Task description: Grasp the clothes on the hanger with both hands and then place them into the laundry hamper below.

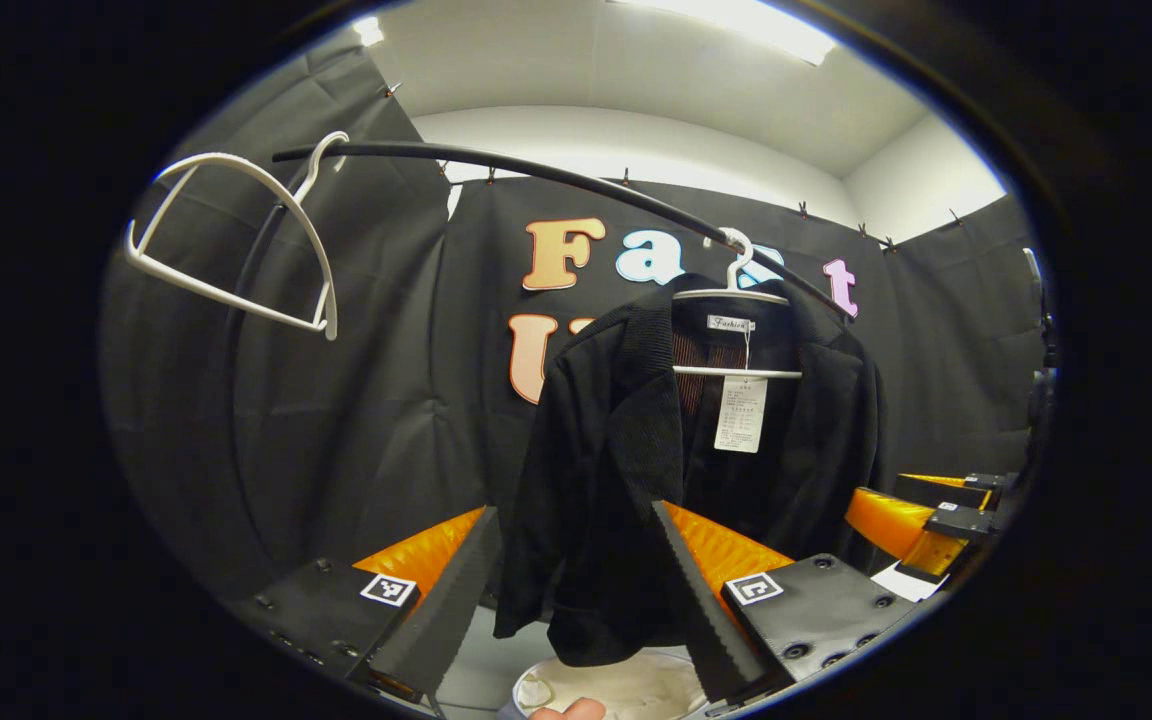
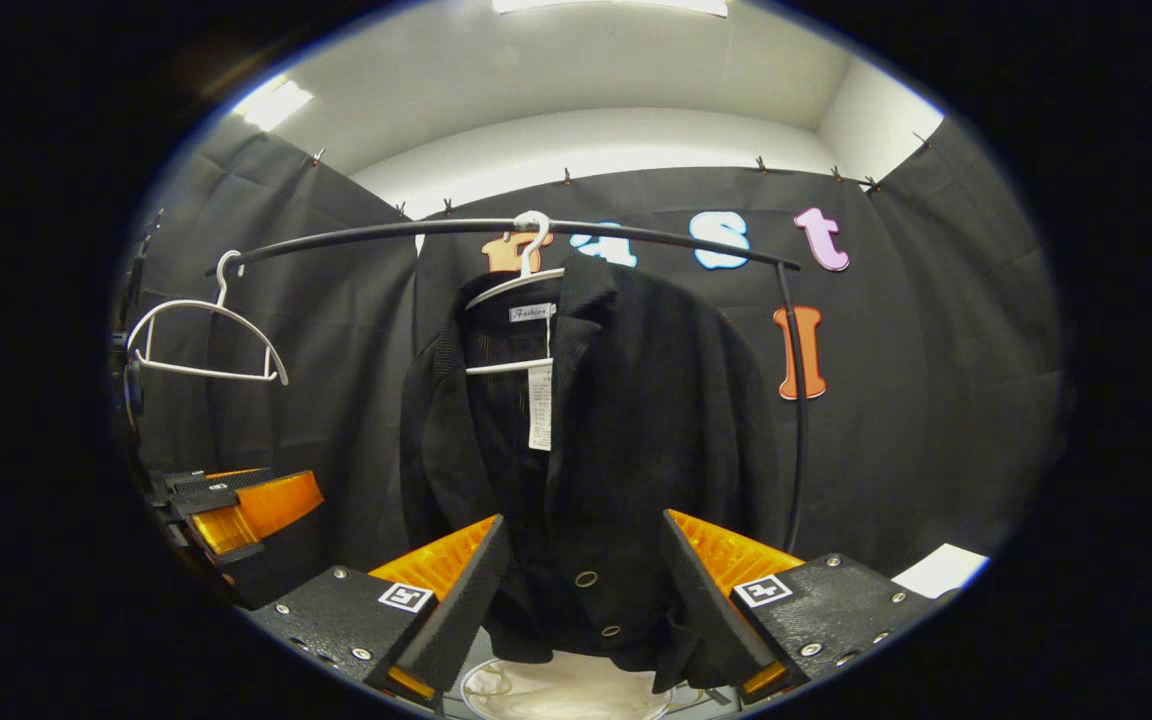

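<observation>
Black woven jacket [image 1: 636,470], one item, hung open-fronted on a white hanger [image 1: 736,295] from the curved black rail [image 1: 536,175] of a garment rack; it sits toward the rail's right end, near the upright post [image 2: 796,400]. A paper tag [image 1: 741,412] hangs inside the collar. A second white hanger [image 1: 236,240], bare, hangs at the rail's left end, well apart from the jacket. Laundry hamper [image 2: 566,690], pale, directly below the jacket's hem; its rim and light lining show between the fingers in both views. Left gripper [image 1: 576,590]: jaws spread wide, holding nothing, level with the jacket's lower left front panel and sleeve, not yet touching cloth as far as can be told. Right gripper [image 2: 586,590]: jaws likewise wide apart and empty, facing the buttoned lower front. It also appears at the right edge of the left gripper view. Step in hand, by judgement: the approach before the two-handed grasp; nothing is taken yet and the garment is fully on its hanger. Next move calls for: each gripper advanced until cloth lies between its fingers, both closed, then the jacket drawn off the hanger shoulders and lowered into the hamper.
</observation>
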Available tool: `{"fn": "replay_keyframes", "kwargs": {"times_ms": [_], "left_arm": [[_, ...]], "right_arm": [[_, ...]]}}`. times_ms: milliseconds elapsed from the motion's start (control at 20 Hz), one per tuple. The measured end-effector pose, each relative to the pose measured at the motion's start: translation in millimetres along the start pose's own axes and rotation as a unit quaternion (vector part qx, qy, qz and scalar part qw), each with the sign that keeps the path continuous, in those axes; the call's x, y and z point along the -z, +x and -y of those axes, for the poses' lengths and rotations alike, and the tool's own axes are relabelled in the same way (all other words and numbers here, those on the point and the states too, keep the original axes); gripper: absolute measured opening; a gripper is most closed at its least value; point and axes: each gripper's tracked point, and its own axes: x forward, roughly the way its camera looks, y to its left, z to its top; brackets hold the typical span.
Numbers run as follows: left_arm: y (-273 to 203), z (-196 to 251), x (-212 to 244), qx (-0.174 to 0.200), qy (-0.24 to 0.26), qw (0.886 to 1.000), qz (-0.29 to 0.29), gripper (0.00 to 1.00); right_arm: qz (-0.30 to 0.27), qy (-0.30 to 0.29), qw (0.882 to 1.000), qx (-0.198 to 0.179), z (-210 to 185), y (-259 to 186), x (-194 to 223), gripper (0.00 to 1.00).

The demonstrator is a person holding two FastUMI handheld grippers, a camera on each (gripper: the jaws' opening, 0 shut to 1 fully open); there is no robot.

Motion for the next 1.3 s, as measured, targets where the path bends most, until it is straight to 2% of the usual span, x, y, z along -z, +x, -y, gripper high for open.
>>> {"fn": "replay_keyframes", "kwargs": {"times_ms": [100,250,300,400,450,550,600,650,700,800,900,950,1000,1150,1250,1300], "left_arm": [[-3.8,-5.8,-1.6,-0.006,0.006,1.000,0.002,0.93],[-9.0,-16.9,0.5,-0.023,0.011,1.000,0.001,0.93],[-10.4,-19.7,2.5,-0.028,0.011,1.000,0.000,0.97],[-13.1,-24.1,5.6,-0.035,0.012,0.999,-0.005,0.93],[-15.2,-26.6,6.2,-0.039,0.013,0.999,-0.005,0.97],[-18.0,-30.9,5.1,-0.046,0.017,0.999,-0.003,0.97],[-19.1,-32.2,4.2,-0.048,0.020,0.999,-0.002,0.93],[-20.3,-33.6,3.0,-0.050,0.022,0.998,0.000,0.97],[-20.9,-34.6,3.2,-0.051,0.023,0.998,0.001,0.93],[-20.3,-33.8,4.0,-0.049,0.020,0.999,0.002,0.93],[-17.9,-28.8,5.2,-0.041,0.016,0.999,0.000,0.93],[-15.7,-24.5,5.0,-0.034,0.014,0.999,0.001,0.96],[-12.1,-19.6,5.0,-0.025,0.013,1.000,0.002,0.93],[3.4,2.8,3.1,0.009,0.014,1.000,0.006,0.93],[16.8,21.7,3.5,0.033,0.012,0.999,0.003,0.93],[26.4,30.6,4.2,0.042,0.013,0.999,0.003,0.93]], "right_arm": [[-0.012,0.002,1.000,-0.004,-5.5,18.7,4.0,0.94],[-0.016,-0.013,1.000,0.009,-10.5,49.1,3.7,0.94],[-0.016,-0.022,0.999,0.019,-10.5,59.2,3.7,0.94],[-0.015,-0.041,0.998,0.041,-6.3,78.3,4.5,0.93],[-0.013,-0.051,0.997,0.052,-4.0,88.1,4.7,0.93],[-0.011,-0.069,0.994,0.079,8.8,102.6,6.6,0.93],[-0.013,-0.073,0.993,0.089,15.8,108.4,8.5,0.93],[-0.017,-0.074,0.992,0.098,22.6,111.7,10.5,0.94],[-0.020,-0.073,0.992,0.100,26.0,113.0,11.6,0.97],[-0.022,-0.068,0.993,0.099,31.0,114.3,11.5,0.86],[-0.019,-0.073,0.992,0.100,37.5,114.9,9.2,0.63],[-0.020,-0.077,0.992,0.098,39.0,114.4,8.3,0.54],[-0.019,-0.080,0.992,0.097,41.9,113.1,6.4,0.44],[-0.029,-0.078,0.992,0.094,49.7,109.8,6.6,0.14],[-0.031,-0.058,0.995,0.077,47.1,102.1,4.7,0.08],[-0.030,-0.050,0.996,0.074,48.3,97.3,2.2,0.10]]}}
